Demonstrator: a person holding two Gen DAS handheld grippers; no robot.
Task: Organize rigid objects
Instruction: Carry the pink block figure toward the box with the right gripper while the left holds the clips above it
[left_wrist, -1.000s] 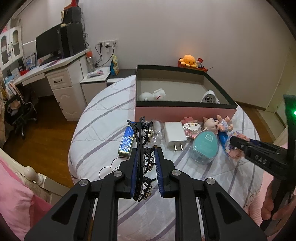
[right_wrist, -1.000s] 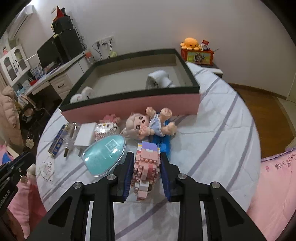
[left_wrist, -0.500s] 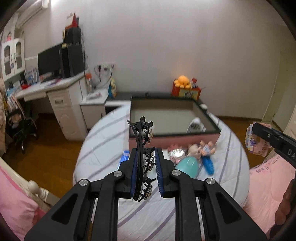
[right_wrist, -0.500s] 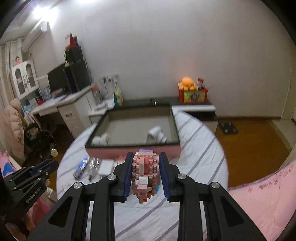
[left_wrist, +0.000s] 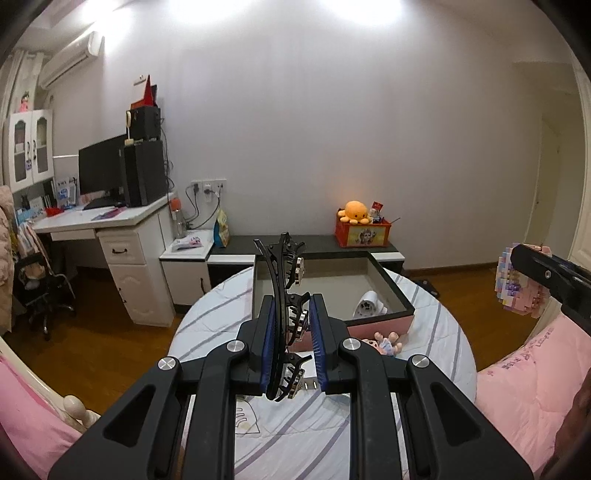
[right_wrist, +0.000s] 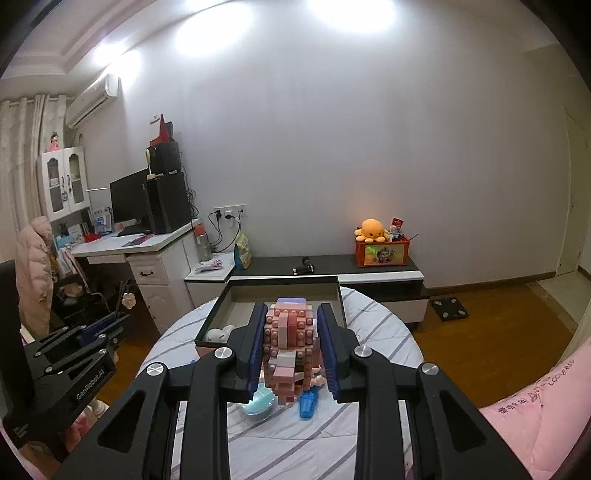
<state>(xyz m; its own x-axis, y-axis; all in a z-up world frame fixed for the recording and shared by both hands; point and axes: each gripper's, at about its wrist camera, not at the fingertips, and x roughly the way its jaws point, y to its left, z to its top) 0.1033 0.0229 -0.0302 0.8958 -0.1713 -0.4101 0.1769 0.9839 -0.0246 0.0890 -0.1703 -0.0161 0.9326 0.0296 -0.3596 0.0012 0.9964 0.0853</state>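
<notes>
My left gripper (left_wrist: 293, 345) is shut on a black hair claw clip (left_wrist: 284, 295) and holds it high above the round table (left_wrist: 443, 332). My right gripper (right_wrist: 291, 352) is shut on a pink brick figure (right_wrist: 290, 347), also high above the table; it shows at the right edge of the left wrist view (left_wrist: 517, 284). The pink box with a dark rim (left_wrist: 391, 284) stands at the table's far side, with a white object (left_wrist: 369, 304) inside. A doll (left_wrist: 384, 341) lies in front of the box.
A teal case (right_wrist: 258, 406) and a blue item (right_wrist: 306, 404) lie on the striped cloth. A white desk (left_wrist: 122, 236) stands to the left, a low black cabinet (right_wrist: 332, 264) with an orange plush behind. Pink bedding (left_wrist: 528, 387) is at the right.
Both grippers have lifted up and back from the table with their objects held. The table and box now look smaller and lower in both views.
</notes>
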